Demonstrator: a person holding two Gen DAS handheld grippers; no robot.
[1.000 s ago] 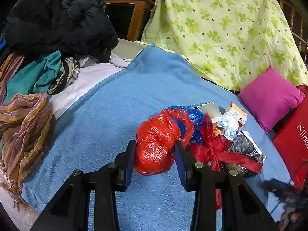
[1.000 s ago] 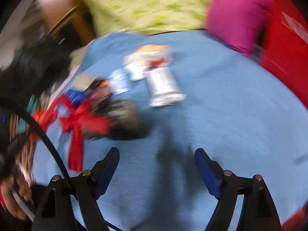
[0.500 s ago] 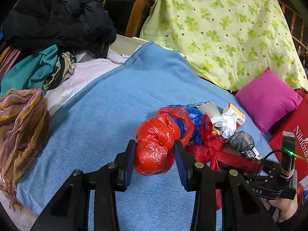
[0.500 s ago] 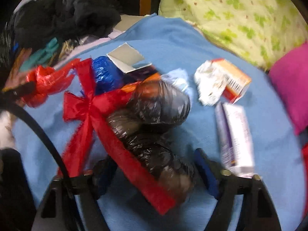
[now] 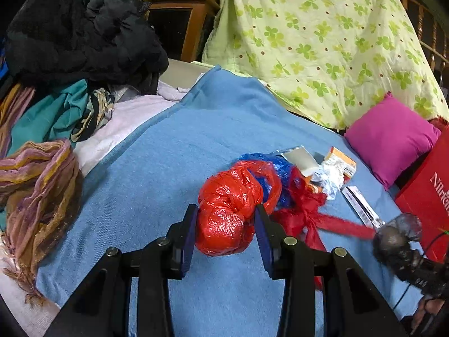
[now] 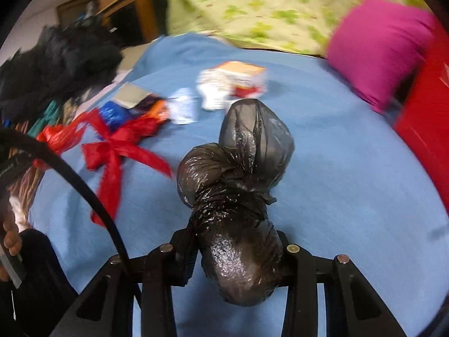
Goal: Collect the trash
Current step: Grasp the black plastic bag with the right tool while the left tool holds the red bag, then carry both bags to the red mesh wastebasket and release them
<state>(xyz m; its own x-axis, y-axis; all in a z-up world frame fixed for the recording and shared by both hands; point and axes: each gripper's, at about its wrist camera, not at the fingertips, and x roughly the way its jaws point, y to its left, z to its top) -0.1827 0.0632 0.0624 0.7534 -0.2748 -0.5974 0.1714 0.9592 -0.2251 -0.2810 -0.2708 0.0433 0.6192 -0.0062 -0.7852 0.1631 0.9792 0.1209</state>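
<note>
Left gripper (image 5: 226, 234) is clamping a knotted red plastic bag (image 5: 230, 207) between its two blue-padded fingers (image 5: 187, 241); jaws are standing narrow, pressing both flanks of the bag's lower bulge. The bag's upper loop is sticking out past the fingertips, toward a blue plastic bag (image 5: 276, 174) lying just behind it on the blue blanket (image 5: 157, 174).

Right gripper (image 6: 237, 248) is gripping a knotted black plastic bag (image 6: 238, 191); jaws are closed in on its bottom lobe, fingers mostly hidden under the plastic. Two upper lobes are bulging up beyond the jaws. Whether the bag is touching the blanket cannot be told. In the left wrist view the same black bag (image 5: 398, 238) is showing at the right edge, blurred.

Taking the blue blanket as landmark: a red ribbon bow (image 6: 118, 146) is lying on it, between the red bag and the black bag. Behind the bow, more litter is lying on the blanket: a grey card (image 5: 299, 160), crumpled white wrapper (image 5: 329, 174), an orange-and-white carton (image 5: 343, 161) and a flat white packet (image 5: 360, 206).

At the blanket's far right edge a magenta pillow (image 5: 391, 137) is leaning beside a red box (image 5: 426, 196); contents of the box are not visible. A green floral quilt (image 5: 322, 45) is rising behind the blanket; dark clothing (image 5: 81, 36) and scarves (image 5: 36, 185) are piled off its left edge.
</note>
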